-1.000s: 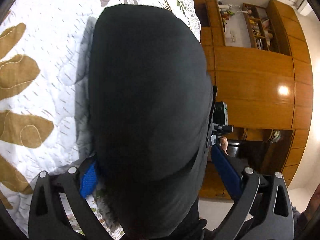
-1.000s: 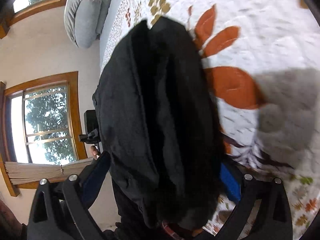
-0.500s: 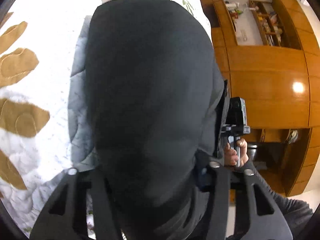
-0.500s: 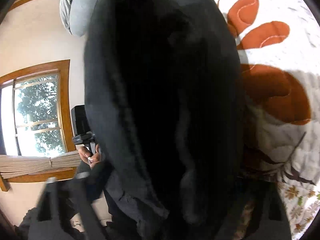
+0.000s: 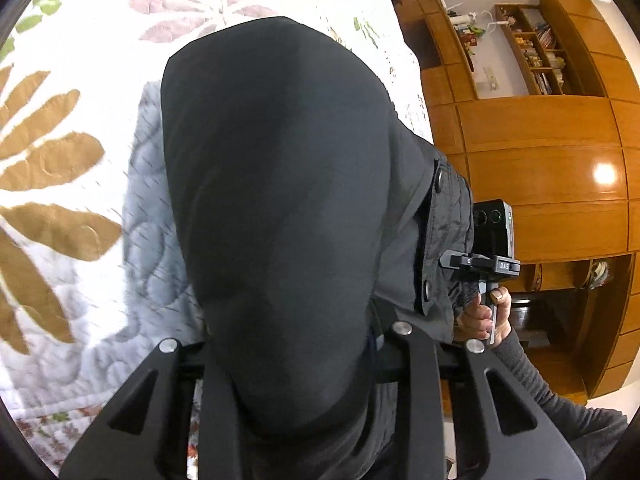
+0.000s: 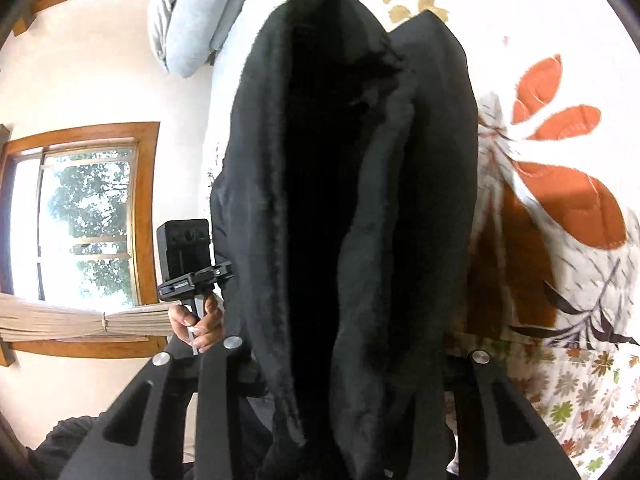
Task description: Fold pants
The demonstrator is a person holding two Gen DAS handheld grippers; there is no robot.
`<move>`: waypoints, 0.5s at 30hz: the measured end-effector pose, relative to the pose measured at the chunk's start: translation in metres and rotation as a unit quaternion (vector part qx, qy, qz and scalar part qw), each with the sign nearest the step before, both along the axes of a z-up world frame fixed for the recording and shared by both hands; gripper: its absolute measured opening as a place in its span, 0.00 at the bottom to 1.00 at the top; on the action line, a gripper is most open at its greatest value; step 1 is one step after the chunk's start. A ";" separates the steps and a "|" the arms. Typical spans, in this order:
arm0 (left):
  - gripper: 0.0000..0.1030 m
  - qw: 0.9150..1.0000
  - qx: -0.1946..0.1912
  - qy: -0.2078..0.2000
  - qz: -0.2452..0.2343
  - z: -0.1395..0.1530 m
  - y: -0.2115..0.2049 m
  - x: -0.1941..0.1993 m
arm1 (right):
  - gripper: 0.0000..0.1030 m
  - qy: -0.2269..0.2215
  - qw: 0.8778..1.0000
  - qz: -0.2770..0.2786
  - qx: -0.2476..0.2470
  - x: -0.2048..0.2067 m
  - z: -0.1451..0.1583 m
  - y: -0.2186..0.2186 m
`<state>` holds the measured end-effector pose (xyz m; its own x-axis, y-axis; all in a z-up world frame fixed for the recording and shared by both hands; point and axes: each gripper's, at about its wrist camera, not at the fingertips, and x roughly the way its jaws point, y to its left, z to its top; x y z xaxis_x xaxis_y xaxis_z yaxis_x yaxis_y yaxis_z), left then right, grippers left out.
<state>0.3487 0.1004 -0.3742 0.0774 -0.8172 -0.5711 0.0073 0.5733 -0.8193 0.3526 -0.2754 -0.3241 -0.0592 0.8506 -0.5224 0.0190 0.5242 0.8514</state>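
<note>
Both jaws have just been closing, and each now pinches a thick bunch of the black pants (image 5: 280, 208). The left hand-held gripper (image 5: 288, 344) is narrowed onto dark cloth that fills the space between its fingers. The right hand-held gripper (image 6: 340, 352) is clamped on a bulkier, layered bundle of the same garment.

The step in hand looks like the lift that begins a fold: the pants stretch forward from each grip and drape onto the bed (image 5: 80, 80), whose quilt bears leaf and flower prints. The next move probably calls for carrying the held end forward over the far part of the garment, both hands level so the edges meet, then letting go.

The left wrist view shows a smooth outer face of cloth, a waistband with snap studs to its right, and past it the person's other hand (image 5: 484, 312) on its handle before a wooden wall unit (image 5: 540, 140). The right wrist view alone shows the open gap between the layers, a grey pillow (image 6: 188, 12) ahead and a window (image 6: 80, 216) to the left.
</note>
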 end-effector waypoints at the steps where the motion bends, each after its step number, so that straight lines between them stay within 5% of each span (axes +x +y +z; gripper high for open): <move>1: 0.29 1.000 0.002 -0.004 0.002 0.004 0.003 0.003 | 0.36 -0.003 1.000 0.002 0.000 -0.001 -0.002 0.002; 8: 0.29 0.999 0.021 -0.034 0.029 0.033 0.045 0.039 | 0.36 -0.030 0.999 0.024 0.007 0.053 0.018 0.050; 15: 0.28 0.996 0.053 -0.040 0.063 0.041 0.105 0.112 | 0.36 -0.042 0.998 0.040 0.017 0.153 0.016 0.129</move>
<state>0.4609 0.2059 -0.3334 0.2235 -0.7334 -0.6420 -0.0079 0.6573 -0.7536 0.5052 -0.1461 -0.3077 -0.0853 0.8622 -0.4993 -0.0936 0.4920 0.8656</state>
